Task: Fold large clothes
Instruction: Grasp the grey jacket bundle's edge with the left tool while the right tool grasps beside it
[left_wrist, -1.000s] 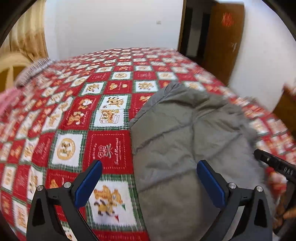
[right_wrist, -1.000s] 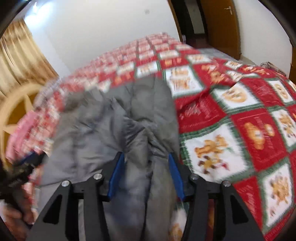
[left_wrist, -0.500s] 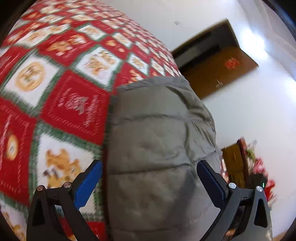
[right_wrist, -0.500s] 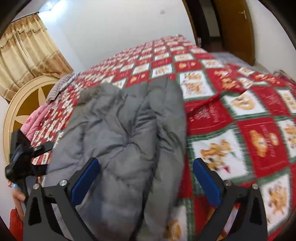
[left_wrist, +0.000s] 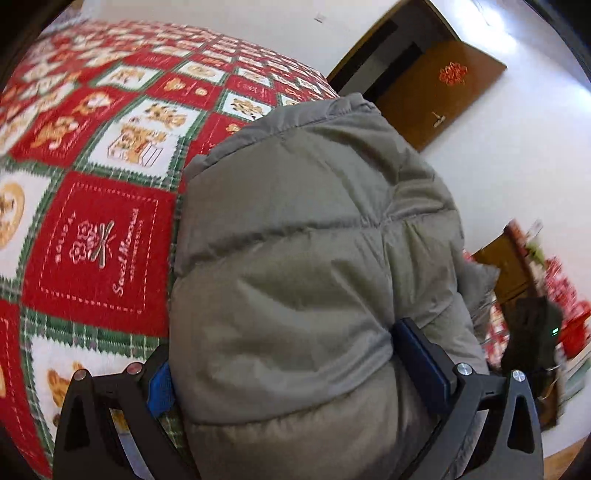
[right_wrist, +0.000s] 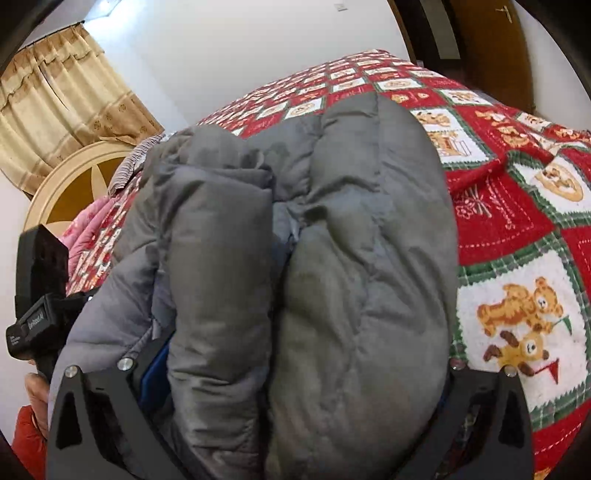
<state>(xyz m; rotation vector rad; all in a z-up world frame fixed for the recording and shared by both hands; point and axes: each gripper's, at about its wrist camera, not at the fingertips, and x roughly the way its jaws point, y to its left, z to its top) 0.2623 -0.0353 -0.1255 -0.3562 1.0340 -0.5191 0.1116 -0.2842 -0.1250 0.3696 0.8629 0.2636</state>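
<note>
A grey padded jacket (left_wrist: 314, 221) lies folded in a thick bundle on a bed covered by a red and white patchwork quilt (left_wrist: 96, 240). My left gripper (left_wrist: 284, 350) is open wide and straddles the bundle's near end, its blue pads (left_wrist: 421, 354) against the puffy sides. In the right wrist view the jacket (right_wrist: 351, 221) shows a folded sleeve on top. My right gripper (right_wrist: 306, 360) also stands open wide with the bundle bulging between its fingers. The fabric hides both of its pads for the most part. The left gripper's body (right_wrist: 37, 295) shows at the left, over a hand (right_wrist: 35, 391).
The quilt (right_wrist: 517, 240) stretches far beyond the jacket. A brown door (left_wrist: 443, 85) stands open past the bed's far corner. Beige curtains (right_wrist: 55, 103), a round headboard (right_wrist: 74, 177) and pink bedding (right_wrist: 88, 229) are at the left. Wooden furniture (left_wrist: 506, 258) stands by the wall.
My right gripper let go of a pinched fold of the jacket and opened wide. Both grippers sank toward the bed, so the bundle now fills the gap between each pair of fingers.
</note>
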